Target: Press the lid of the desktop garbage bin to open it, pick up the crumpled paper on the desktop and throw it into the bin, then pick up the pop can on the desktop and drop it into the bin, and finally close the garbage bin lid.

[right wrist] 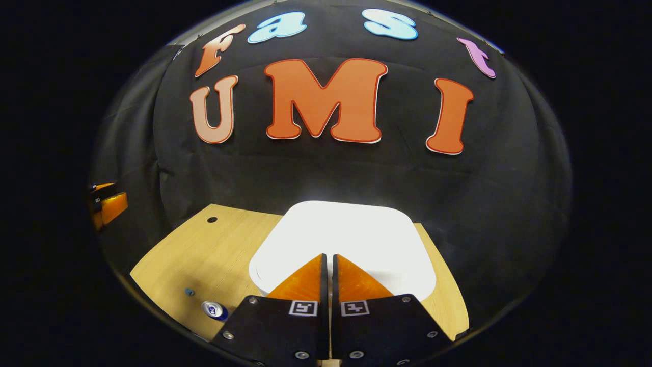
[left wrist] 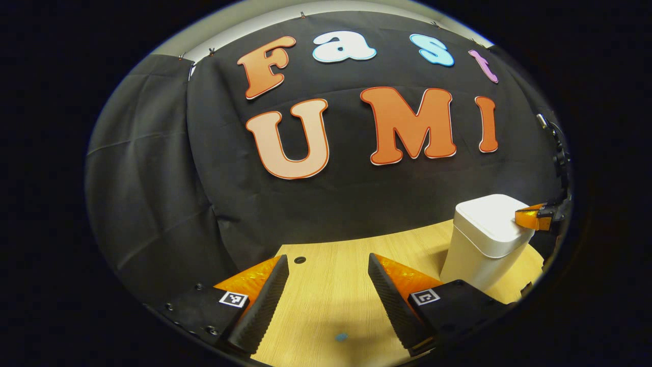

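Note:
A white garbage bin (left wrist: 484,239) stands on the wooden desk at the right of the left gripper view, its lid (right wrist: 351,239) down. My right gripper (right wrist: 328,257) is shut, its fingertips resting over the front part of the lid with nothing between them; its tip (left wrist: 532,216) shows at the lid's right edge in the left gripper view. My left gripper (left wrist: 328,265) hangs open above bare desk, left of the bin. A pop can (right wrist: 214,309) stands on the desk to the bin's left, seen from above. The left gripper (right wrist: 108,205) appears far left in the right gripper view.
The wooden desk (left wrist: 331,306) has a small round hole (left wrist: 300,260) near its back edge and a small blue dot (left wrist: 341,337) on its surface. Black cloth wall closes off the back and sides close behind the desk.

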